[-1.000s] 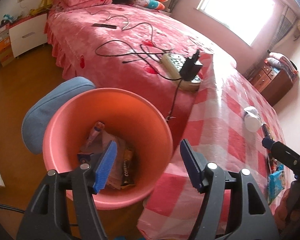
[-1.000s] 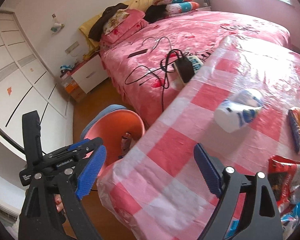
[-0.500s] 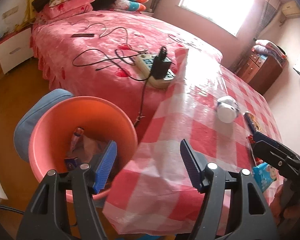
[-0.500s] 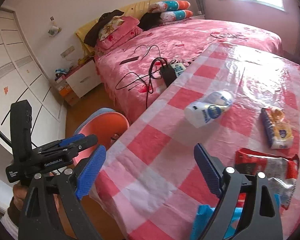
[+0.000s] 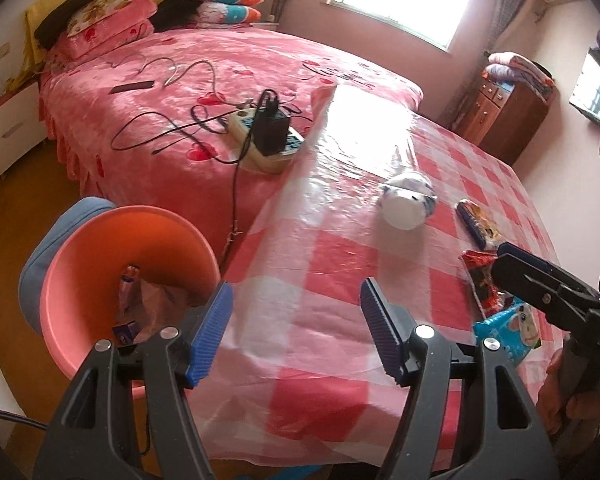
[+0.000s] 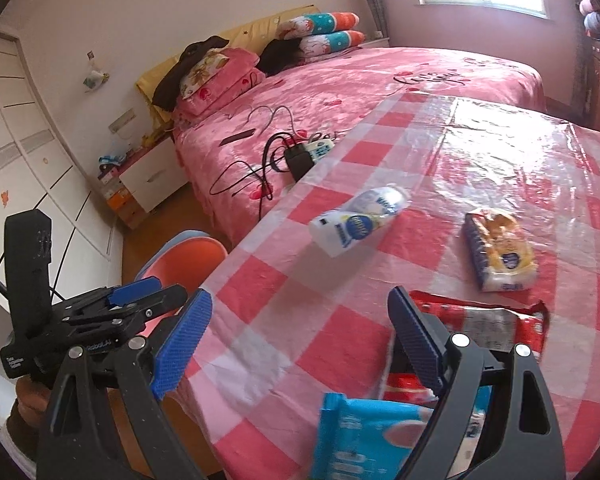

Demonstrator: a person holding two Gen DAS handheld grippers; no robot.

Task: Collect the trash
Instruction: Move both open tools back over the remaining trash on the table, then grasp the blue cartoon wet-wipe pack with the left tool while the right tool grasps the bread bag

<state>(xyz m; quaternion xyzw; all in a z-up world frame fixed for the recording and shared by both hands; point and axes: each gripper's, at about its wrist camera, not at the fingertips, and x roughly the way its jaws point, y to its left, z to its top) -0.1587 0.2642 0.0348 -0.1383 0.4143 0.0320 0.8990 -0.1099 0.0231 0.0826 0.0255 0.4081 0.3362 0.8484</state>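
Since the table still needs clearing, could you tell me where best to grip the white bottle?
The white bottle lies on its side, so grip across its round mid-body from above, fingers either side of its long axis; its flat base faces the table edge.

1. On the table (image 6: pixel 500 152): a bottle (image 6: pixel 358 222) lying on its side, toward the bed-side edge.
2. Right of the bottle: a bread packet (image 6: pixel 498 248).
3. Nearer than both: a torn snack bag (image 6: pixel 488 328), with a wipes pack (image 6: pixel 364 432) closest of all.
4. On the floor, beside the table's corner: a bin (image 5: pixel 100 256), wrappers (image 5: pixel 148 304) inside.
5. Behind the bin and along the table's far side: a bed (image 5: pixel 220 72), with a power strip (image 5: pixel 266 144) by the table edge.
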